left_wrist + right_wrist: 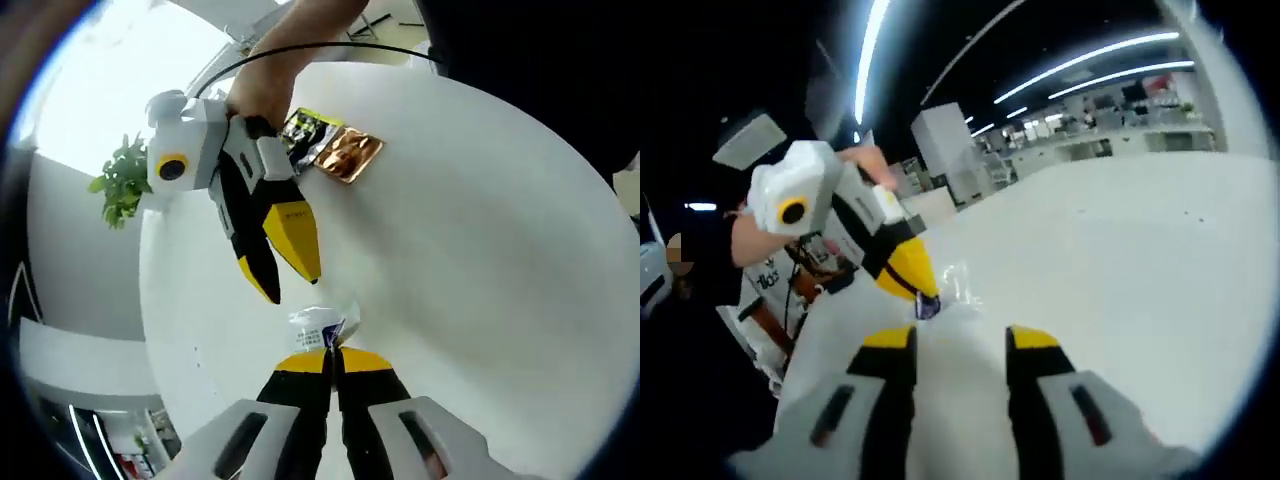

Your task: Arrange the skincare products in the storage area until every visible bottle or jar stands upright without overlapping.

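White tabletop (480,250) fills the left gripper view, and the landmark on it is a small clear packet (322,326) with a white and blue label. The left gripper (332,362) is clenched on the packet's near edge, its 2 jaws pressed together. Just beyond the packet the right gripper (290,280) hangs with its jaws apart. Well past the packet lie 2 flat sachets, one dark printed (308,132), one copper foil (350,155), touching each other.

From the right gripper view, the right gripper (960,345) stands released, its jaws wide, near the same packet (940,295), which the left gripper (925,300) pinches at its tip. An office hall with ceiling strip lights lies far behind the packet.

Its long axis cannot be told: it looks crumpled. Judged from this, the free jaws should close on the packet's opposite edge, gently, so it can be turned upright without slipping.
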The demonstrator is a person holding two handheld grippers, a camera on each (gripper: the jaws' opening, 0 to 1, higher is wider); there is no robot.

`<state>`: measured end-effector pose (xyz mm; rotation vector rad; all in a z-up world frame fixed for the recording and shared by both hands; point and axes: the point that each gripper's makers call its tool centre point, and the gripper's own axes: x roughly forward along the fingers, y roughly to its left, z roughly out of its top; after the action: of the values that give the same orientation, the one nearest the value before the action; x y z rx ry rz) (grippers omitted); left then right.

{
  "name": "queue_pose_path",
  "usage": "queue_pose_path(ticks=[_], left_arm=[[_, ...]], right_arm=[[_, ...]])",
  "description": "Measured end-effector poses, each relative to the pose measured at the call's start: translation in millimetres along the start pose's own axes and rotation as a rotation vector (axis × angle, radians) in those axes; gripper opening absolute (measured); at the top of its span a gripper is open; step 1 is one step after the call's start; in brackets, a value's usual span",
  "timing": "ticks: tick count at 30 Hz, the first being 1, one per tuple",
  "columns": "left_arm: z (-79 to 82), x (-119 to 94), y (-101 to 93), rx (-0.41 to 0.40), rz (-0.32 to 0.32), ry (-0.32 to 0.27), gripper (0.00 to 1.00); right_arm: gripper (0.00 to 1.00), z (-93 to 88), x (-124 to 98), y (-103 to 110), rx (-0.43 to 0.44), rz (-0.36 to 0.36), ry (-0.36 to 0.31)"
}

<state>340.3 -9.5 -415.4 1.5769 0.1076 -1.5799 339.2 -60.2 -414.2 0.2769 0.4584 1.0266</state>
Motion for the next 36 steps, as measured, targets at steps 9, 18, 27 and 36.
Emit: queue_pose_path(ticks=[9,18,27,36], left_arm=[[6.6,-6.2,-1.3,0.029,-0.001,0.001,0.00],[14.0,-8.0,0.3,0.060,0.000,0.001,0.00],[17.5,-9.0,0.3,0.074,0.000,-0.001,0.00],[21.4,-12.3,3.8,0.111,0.013,-0.007,0.00]], right_arm=[[0.32,10.4,2.9,0.1,0.248,0.084,-0.114],[0.25,10.5,9.4,4.4,0.291,0.106,-0.116],[0.18,11.2,10.1,9.9,0.353,0.129,-0.132],[0.14,11.5,15.3,15.6,0.392,0.163,-0.129]])
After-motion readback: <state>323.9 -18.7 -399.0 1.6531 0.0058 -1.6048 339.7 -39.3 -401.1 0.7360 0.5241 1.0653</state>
